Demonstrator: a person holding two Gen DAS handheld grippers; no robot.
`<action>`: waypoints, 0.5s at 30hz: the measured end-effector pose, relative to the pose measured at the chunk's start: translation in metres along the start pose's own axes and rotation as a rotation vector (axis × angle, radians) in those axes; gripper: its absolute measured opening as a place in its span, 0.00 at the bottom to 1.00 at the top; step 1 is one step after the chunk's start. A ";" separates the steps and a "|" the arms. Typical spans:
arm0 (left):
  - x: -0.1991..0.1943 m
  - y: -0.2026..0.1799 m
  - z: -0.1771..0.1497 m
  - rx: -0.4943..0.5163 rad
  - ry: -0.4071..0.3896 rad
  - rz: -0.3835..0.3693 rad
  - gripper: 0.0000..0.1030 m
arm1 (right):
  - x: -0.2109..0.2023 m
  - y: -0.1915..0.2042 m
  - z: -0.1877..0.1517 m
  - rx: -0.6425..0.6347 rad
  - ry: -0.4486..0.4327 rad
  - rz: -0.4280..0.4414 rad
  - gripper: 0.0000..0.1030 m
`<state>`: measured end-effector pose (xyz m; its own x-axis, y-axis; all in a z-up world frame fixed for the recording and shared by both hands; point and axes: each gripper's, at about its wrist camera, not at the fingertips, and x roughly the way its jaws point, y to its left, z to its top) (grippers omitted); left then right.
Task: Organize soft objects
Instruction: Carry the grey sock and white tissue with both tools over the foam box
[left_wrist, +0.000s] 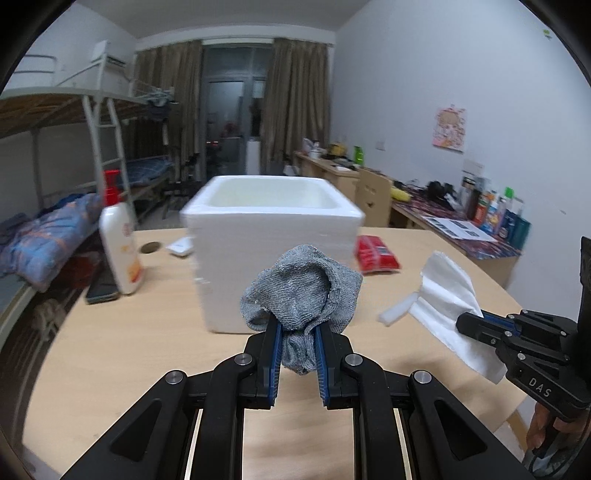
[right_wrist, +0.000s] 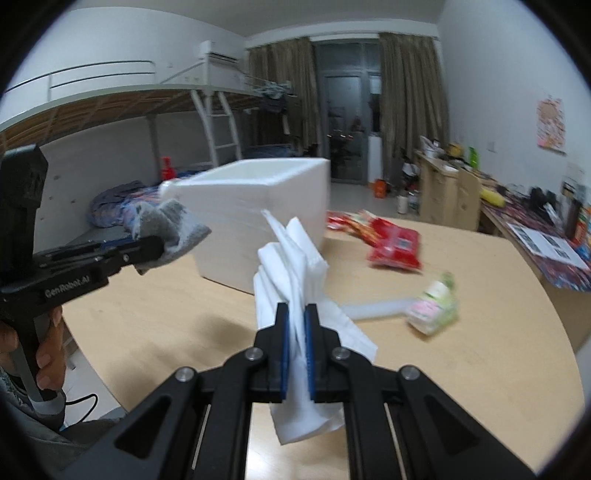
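Holding a crumpled grey knitted sock (left_wrist: 301, 291) in the left tongs (left_wrist: 297, 334), blue pads closed on its lower fold, most of the fabric bulging free above them. Gripping a folded white paper tissue (right_wrist: 295, 280) in the right tongs (right_wrist: 296, 325), closed nearly flat on the thin sheets. Carrying both above the pale wooden worktop (left_wrist: 129, 343), just before the open white foam box (left_wrist: 273, 229), probably the place for them.

Risking a slip of the tissue, since only a narrow strip is being pinched and the loose end is hanging below. Risking also a bump against the tall box wall, if not lifting higher first.

Lying near: a red snack packet (right_wrist: 395, 245), a white lotion bottle with red cap (left_wrist: 118, 236), a small green-and-pink wrapped pack (right_wrist: 434, 302). Nothing standing between the tongs and the box.
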<state>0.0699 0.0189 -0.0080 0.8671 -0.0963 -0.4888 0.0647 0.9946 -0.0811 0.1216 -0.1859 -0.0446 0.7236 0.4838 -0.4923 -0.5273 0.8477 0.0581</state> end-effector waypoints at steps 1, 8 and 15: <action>-0.003 0.006 -0.001 -0.008 -0.002 0.014 0.17 | 0.004 0.006 0.003 -0.011 -0.001 0.021 0.10; -0.025 0.040 -0.004 -0.051 -0.030 0.102 0.17 | 0.028 0.039 0.016 -0.066 0.000 0.123 0.10; -0.034 0.053 -0.007 -0.057 -0.043 0.132 0.17 | 0.035 0.050 0.021 -0.083 -0.001 0.155 0.10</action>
<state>0.0399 0.0747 -0.0019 0.8864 0.0377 -0.4613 -0.0782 0.9946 -0.0689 0.1298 -0.1218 -0.0408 0.6310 0.6075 -0.4824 -0.6676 0.7420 0.0613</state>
